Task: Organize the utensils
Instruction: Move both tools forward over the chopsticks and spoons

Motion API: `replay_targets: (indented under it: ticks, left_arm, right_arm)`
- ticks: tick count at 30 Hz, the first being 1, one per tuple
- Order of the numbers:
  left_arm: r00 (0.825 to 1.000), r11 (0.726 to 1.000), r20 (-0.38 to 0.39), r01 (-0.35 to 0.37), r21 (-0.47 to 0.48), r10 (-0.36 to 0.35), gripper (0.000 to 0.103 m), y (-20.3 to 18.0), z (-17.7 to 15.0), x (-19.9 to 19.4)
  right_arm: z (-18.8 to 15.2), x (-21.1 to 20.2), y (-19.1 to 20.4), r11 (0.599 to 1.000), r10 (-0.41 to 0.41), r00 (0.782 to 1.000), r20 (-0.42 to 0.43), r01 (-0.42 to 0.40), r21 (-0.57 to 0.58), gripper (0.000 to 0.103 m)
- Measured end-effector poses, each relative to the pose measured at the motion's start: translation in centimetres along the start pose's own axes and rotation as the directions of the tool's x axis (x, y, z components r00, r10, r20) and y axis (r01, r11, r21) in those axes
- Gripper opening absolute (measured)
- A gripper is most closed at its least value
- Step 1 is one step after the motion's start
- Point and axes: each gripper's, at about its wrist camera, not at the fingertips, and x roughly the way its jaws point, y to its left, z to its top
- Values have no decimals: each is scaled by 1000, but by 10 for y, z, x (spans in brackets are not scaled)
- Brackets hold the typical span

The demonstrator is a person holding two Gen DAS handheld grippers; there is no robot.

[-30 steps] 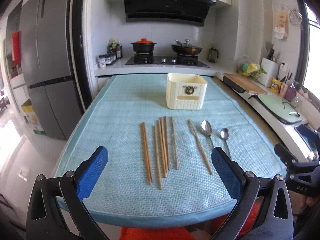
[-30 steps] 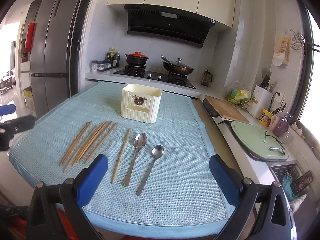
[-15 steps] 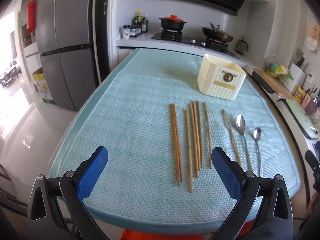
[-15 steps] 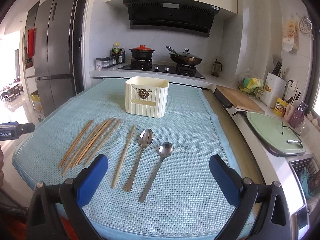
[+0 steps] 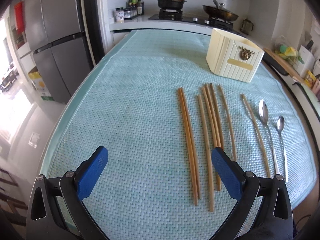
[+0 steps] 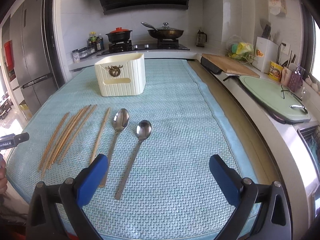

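Left gripper (image 5: 158, 161) and right gripper (image 6: 159, 169), both spread wide and empty, above wooden chopsticks (image 5: 208, 128) and two steel spoons (image 6: 130, 138) on a woven teal mat (image 6: 180, 140).

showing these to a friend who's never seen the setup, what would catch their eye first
Probably the row of wooden chopsticks lying lengthwise on the pale blue mat, with two metal spoons to their right. Behind them stands a cream utensil holder with a brass emblem. Both tools, left and right, hang open with blue pads at the near edge, holding nothing.
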Motion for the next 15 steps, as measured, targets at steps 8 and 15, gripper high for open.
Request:
replay_targets:
  ticks: [8,15]
  left_arm:
    - [999,1000,-41,11,16,-10,103,-1,21,43]
    - [996,999,-86,-23,45,27,103,-6,31,81]
  right_arm:
    - [-2,9,2,1000,17,999,-29,-16,19,103]
    - [-6,11,13,1000,12,999,-34,-13,-13,103]
